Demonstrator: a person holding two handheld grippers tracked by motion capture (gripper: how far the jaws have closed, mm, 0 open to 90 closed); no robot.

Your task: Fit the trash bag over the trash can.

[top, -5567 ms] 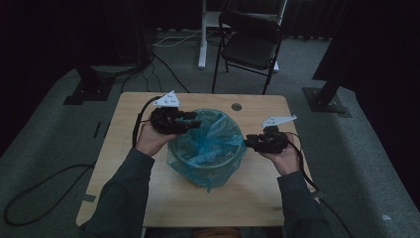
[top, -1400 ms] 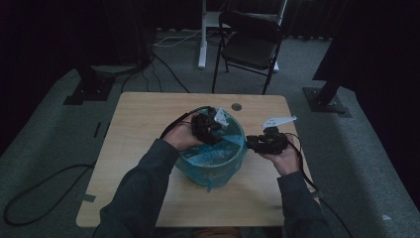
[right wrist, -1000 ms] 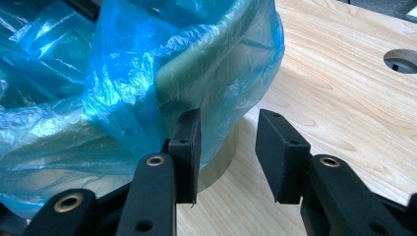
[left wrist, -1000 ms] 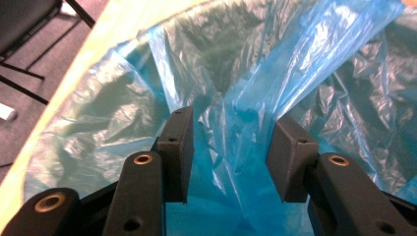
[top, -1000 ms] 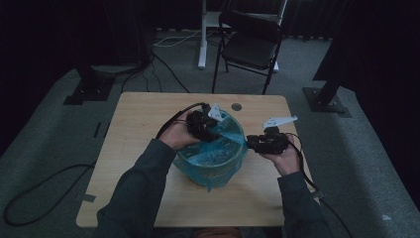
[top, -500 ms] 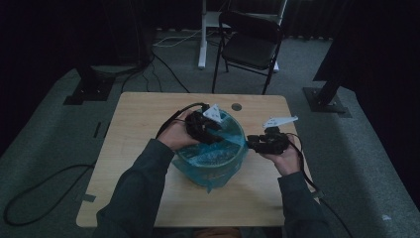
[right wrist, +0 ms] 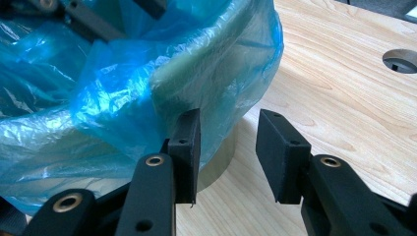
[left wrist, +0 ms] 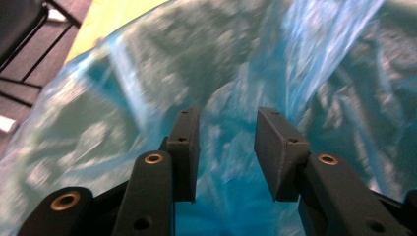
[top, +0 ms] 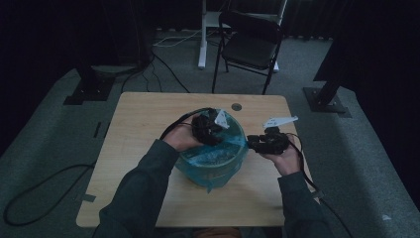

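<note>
A round bin (top: 213,166) lined with a blue plastic bag (top: 223,148) stands mid-table. My left gripper (top: 210,128) is over the bin's far side, reaching into its mouth. In the left gripper view it (left wrist: 226,147) is open, with crumpled blue bag (left wrist: 147,73) close behind the jaws and nothing clamped. My right gripper (top: 258,143) sits at the bin's right side. In the right gripper view it (right wrist: 226,152) is open just outside the rim; the bag's overhang (right wrist: 98,88) hangs beside the left jaw, and the bin wall (right wrist: 219,164) shows through the gap.
The wooden table (top: 143,114) has a round cable hole (top: 236,106) behind the bin, also visible as the hole (right wrist: 403,60) in the right gripper view. A black folding chair (top: 250,44) and a white post stand beyond the far edge. Cables trail on the floor.
The left gripper has moved from the bin's left rim to over its far side and into the bag's mouth. The right gripper has held its place at the right rim.
</note>
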